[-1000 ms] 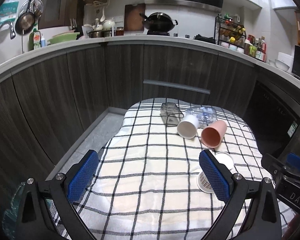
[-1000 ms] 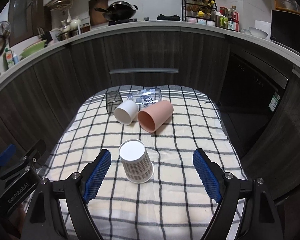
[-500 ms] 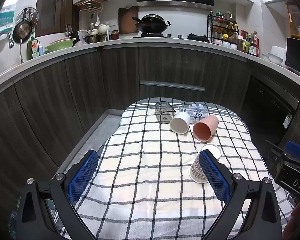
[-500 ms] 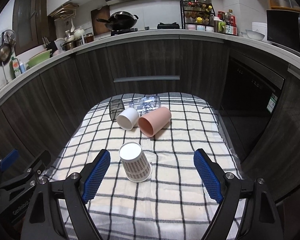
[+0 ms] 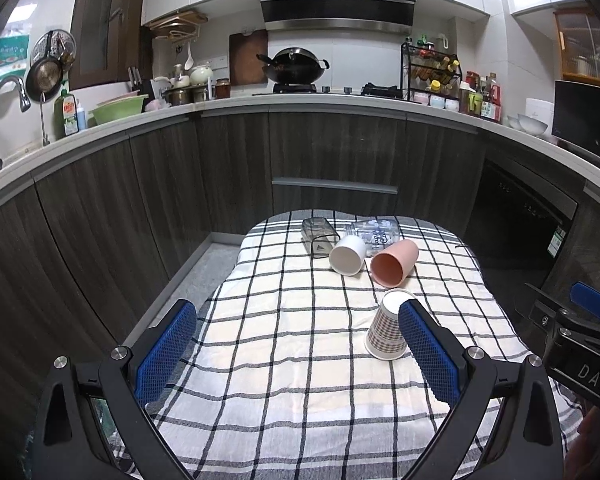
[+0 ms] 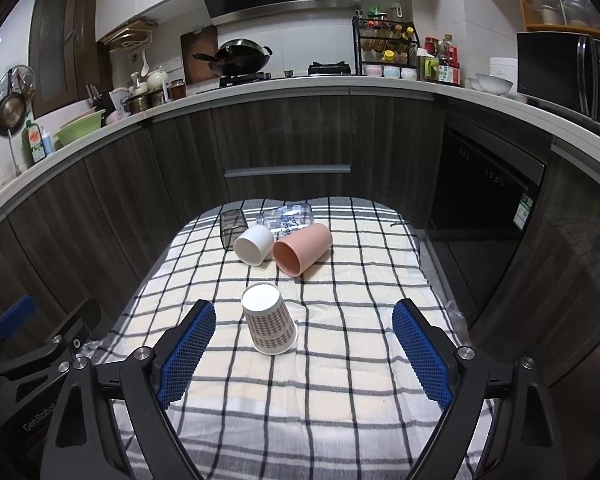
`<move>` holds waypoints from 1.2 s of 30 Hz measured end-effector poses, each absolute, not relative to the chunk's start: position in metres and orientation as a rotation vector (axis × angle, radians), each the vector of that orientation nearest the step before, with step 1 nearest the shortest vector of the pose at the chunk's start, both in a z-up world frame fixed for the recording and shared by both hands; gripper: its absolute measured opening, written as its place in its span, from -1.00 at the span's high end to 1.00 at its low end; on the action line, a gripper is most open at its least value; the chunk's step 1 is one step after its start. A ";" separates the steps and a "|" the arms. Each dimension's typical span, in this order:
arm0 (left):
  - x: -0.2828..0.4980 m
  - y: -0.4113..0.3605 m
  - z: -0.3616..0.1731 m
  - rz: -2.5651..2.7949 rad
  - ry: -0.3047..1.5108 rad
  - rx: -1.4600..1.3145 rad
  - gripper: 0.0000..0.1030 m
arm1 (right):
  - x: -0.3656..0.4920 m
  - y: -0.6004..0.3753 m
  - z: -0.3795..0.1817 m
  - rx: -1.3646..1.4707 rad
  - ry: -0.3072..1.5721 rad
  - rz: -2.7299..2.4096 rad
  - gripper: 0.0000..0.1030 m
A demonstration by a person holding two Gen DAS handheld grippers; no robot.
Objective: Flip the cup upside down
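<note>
A checked paper cup point(image 6: 270, 322) stands upside down on the checked cloth, its white base up; it also shows in the left wrist view point(image 5: 387, 326), partly behind my left gripper's right finger. A pink cup point(image 6: 302, 249) point(image 5: 394, 262) and a white cup point(image 6: 254, 245) point(image 5: 347, 255) lie on their sides further back. My left gripper point(image 5: 296, 340) is open and empty above the near cloth. My right gripper point(image 6: 304, 344) is open and empty, the paper cup ahead between its fingers, apart from both.
A dark clear glass point(image 6: 231, 226) and a printed clear glass point(image 6: 288, 220) lie on their sides behind the cups. The checked cloth point(image 6: 340, 380) covers a small table. Dark kitchen cabinets point(image 6: 288, 148) curve around it. The other gripper shows at the left edge point(image 6: 32, 352).
Both grippers have pulled back and up from the table; the cups look smaller and more of the kitchen shows. The paper cup has stayed in place.
</note>
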State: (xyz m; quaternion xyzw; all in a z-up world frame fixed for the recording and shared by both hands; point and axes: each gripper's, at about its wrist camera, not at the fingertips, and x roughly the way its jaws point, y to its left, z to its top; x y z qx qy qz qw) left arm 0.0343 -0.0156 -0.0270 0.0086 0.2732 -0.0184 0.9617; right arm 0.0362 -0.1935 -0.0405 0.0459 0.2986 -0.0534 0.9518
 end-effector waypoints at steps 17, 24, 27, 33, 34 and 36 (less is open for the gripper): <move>0.022 -0.014 -0.013 -0.040 0.525 0.008 -1.00 | 0.010 -0.188 -0.019 0.069 0.533 -0.128 -0.75; 0.019 -0.013 -0.013 -0.040 0.519 0.007 -1.00 | 0.009 -0.186 -0.017 0.066 0.530 -0.126 -0.76; 0.018 -0.012 -0.012 -0.039 0.522 0.005 -1.00 | 0.009 -0.186 -0.017 0.065 0.530 -0.125 -0.76; 0.018 -0.012 -0.012 -0.039 0.522 0.005 -1.00 | 0.009 -0.186 -0.016 0.065 0.532 -0.125 -0.77; 0.018 -0.012 -0.012 -0.039 0.522 0.004 -1.00 | 0.010 -0.186 -0.016 0.065 0.532 -0.125 -0.77; 0.018 -0.011 -0.011 -0.039 0.519 0.005 -1.00 | 0.010 -0.186 -0.016 0.065 0.531 -0.125 -0.77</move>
